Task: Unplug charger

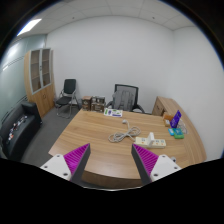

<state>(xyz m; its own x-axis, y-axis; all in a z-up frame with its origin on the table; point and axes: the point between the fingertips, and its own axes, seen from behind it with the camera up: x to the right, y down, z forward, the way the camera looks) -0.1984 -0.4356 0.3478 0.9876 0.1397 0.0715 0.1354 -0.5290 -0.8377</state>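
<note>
Office, wooden desk: gripper open and empty, pink pads spread. Far ahead at mid-desk, white power strip with charger plugged in, coiled cable left. Likely light, rigid, snug; best pinched at plug body, not cord.

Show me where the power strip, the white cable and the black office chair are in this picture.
power strip (152,140), gripper view, middle of its white body on the table.
white cable (124,133), gripper view, the loose coil on the tabletop.
black office chair (124,97), gripper view, its backrest behind the table.
</note>
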